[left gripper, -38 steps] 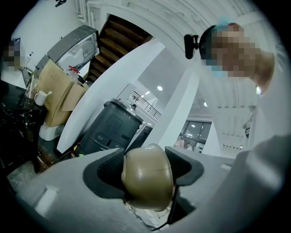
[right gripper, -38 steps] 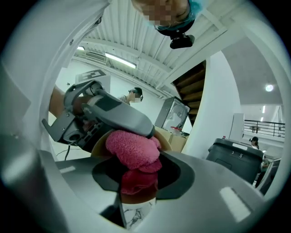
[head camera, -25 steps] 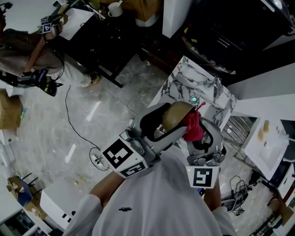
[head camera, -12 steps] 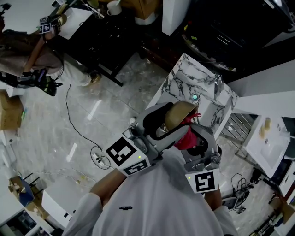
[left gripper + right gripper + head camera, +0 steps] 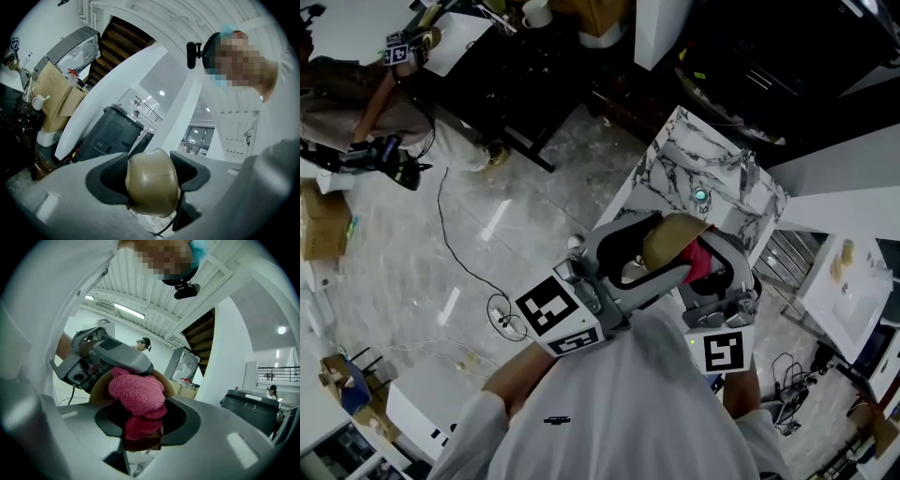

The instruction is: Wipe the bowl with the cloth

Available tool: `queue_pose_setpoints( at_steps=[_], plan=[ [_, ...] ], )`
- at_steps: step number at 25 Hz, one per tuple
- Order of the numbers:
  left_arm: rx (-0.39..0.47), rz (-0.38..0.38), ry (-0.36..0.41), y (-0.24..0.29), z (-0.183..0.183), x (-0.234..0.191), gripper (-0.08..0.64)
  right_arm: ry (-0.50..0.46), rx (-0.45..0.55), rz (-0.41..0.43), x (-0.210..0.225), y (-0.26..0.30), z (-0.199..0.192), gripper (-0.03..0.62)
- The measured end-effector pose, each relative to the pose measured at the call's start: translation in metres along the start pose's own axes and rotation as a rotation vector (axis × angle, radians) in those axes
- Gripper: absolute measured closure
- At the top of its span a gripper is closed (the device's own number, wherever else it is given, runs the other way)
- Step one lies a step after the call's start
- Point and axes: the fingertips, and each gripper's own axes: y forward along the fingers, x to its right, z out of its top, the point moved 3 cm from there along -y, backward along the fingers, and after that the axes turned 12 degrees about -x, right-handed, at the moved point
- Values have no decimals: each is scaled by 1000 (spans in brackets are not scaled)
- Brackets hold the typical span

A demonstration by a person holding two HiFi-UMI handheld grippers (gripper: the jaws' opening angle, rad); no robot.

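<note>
starting at the left, our left gripper (image 5: 664,246) is closed on the bowl (image 5: 152,182). its own view shows the tan, domed outside of the bowl filling the gap between the two dark pads (image 5: 105,177), with the jaws pressing on it from either side. the bowl is held up in the air in front of us, near the edge of the marble-topped counter (image 5: 717,173), and rests on nothing. it is tipped so that its hollow faces right.

moving right, the pink cloth (image 5: 137,394) sits in that hollow, touching the inner wall. in the right gripper view the bowl's rim shows round behind it. our right gripper (image 5: 714,264) is clamped on the cloth: a bunched wad sticks out past the jaw tips and a darker fold is pinched between them.

we judge the bowl to be stiff, smooth and fairly light, so it could slip or swivel in the pads if the wiping pushes hard. a firm hold across the wall near the rim leaves the inside free. the cloth looks like soft, nubby terry that squashes and follows the curve. it is best taken by a thick bunch, with plenty of it ahead of the jaws, so that fabric rather than hard jaw meets the bowl.
</note>
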Motion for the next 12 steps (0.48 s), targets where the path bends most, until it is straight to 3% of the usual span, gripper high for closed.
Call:
queue_pose_setpoints(
  at_steps=[3,8,12],
  plan=[
    [1,17,19,1,-1,1,273,26,-51,-27,5,2,-8,439],
    [-19,45,36,5,-7,2,273,51,-183,34,-8,1,-32,439],
    [-29,39,32,11,-8,3,273,51,-192,42,-15,-3,-32,439]
  ],
)
